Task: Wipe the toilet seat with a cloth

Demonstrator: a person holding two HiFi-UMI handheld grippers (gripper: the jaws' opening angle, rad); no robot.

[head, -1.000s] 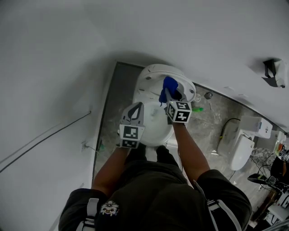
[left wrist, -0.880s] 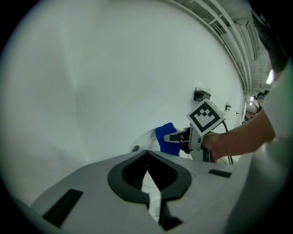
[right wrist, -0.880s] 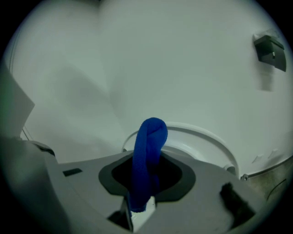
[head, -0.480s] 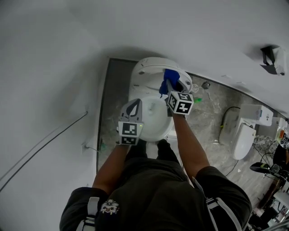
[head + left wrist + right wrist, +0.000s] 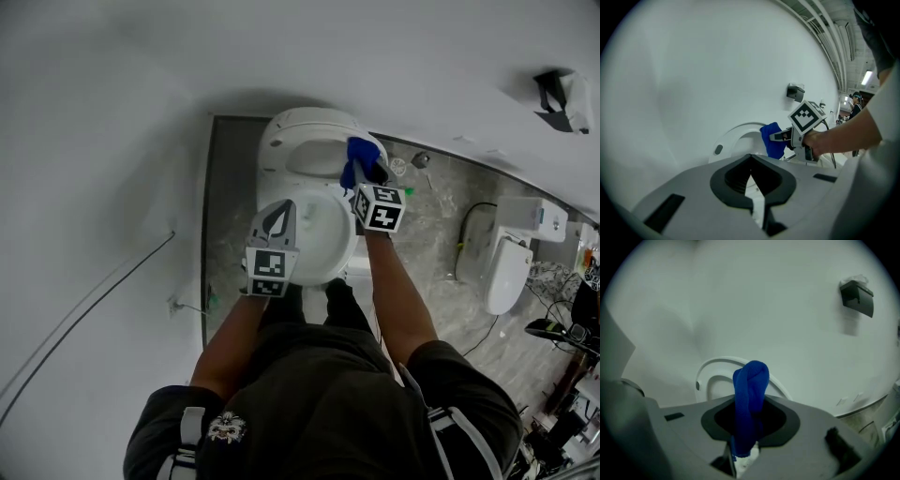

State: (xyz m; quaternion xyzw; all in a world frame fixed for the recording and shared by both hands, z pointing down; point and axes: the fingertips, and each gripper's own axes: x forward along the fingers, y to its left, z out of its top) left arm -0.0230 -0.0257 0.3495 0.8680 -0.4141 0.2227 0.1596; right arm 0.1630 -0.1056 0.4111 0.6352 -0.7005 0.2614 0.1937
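Head view: the right gripper (image 5: 367, 178) has its jaws clamped on a bright blue soft cloth (image 5: 360, 155), held over the white ceramic toilet (image 5: 281, 150) at about one o'clock from the bowl, beside what looks like the raised seat (image 5: 314, 157); whether the fabric touches the seat I cannot tell; the left gripper (image 5: 279, 211) hovers at the bowl's nine o'clock edge.

Left gripper view: its jaws meet tip to tip with nothing between them; the cloth shows at two o'clock, in front of the seat's white arch.

Right gripper view: the cloth is pinched by its lower end; a rolled wad stands up past the jaws toward twelve o'clock, before the seat ring.

I judge the cloth light, limp and hardly slippery; it is best held by a bunched fold, as here, with the free wad left to press on the hard, smooth seat.

Against the head view a second ago, the cloth sits nearer the toilet's right edge; the toilet lies higher in frame; the left gripper is closed in both.
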